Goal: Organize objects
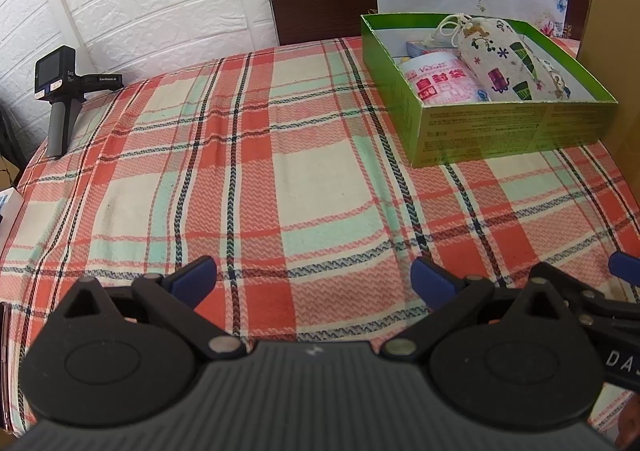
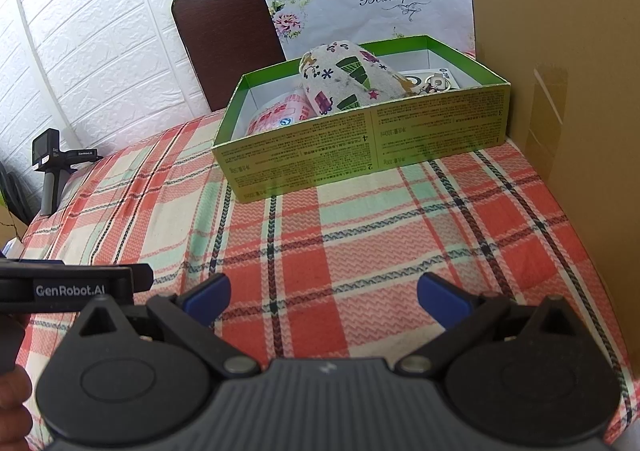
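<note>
Over the plaid tablecloth [image 1: 280, 171], both tongs hang empty.
Left tongs [image 1: 314, 275] and right tongs [image 2: 324, 291] gape wide, well short of the green box [image 2: 360, 147].

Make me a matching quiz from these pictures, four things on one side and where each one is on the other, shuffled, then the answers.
Things:
1. drawstring pouch
2. spare gripper
3. green box
4. cardboard panel

Places:
A. far left edge of the plaid cloth
B. far right part of the cloth
C. inside the box
D. standing along the right side

Pairs: 1-C, 2-A, 3-B, 4-D
</note>
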Demonstrator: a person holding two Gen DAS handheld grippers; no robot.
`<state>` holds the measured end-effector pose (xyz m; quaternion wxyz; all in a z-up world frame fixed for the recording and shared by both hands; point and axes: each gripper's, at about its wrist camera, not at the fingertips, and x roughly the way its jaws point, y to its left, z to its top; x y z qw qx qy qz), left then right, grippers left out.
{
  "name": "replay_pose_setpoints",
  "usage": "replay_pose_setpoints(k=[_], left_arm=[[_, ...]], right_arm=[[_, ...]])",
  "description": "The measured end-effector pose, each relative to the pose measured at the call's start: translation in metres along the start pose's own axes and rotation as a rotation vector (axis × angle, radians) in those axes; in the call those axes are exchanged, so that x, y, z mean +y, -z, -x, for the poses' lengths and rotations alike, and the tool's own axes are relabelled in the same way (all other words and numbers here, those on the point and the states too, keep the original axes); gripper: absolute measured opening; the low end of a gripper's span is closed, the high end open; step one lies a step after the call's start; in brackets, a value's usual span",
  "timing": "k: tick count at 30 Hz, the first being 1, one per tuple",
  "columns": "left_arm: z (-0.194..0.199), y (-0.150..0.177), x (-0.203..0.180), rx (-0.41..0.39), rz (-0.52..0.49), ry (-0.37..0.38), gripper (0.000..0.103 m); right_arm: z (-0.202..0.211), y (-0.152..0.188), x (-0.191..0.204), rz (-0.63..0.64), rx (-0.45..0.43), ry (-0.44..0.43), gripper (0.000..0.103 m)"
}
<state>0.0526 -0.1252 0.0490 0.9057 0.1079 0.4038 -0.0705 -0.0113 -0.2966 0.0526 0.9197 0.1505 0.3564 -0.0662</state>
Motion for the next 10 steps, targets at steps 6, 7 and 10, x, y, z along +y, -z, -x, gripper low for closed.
replay_pose_setpoints(k=[6,7,10], left_arm=[[0.004,0.001,-0.0009,-0.035,-0.012,0.016,0.103],[0.0053,0.0007,-0.0012,-0.042,-0.013,0.02,0.103],[0.0051,-0.0019,0.0022,-0.042,0.0,0.042,0.103]], right_arm=[[-0.0004,0.0008,0.001,0.001,0.0,0.002,0.103],[-0.0004,0.0008,0.0011,0.002,-0.002,0.004,0.103],[-0.0001,0.0009,0.0012,0.004,-0.007,0.008,0.103]])
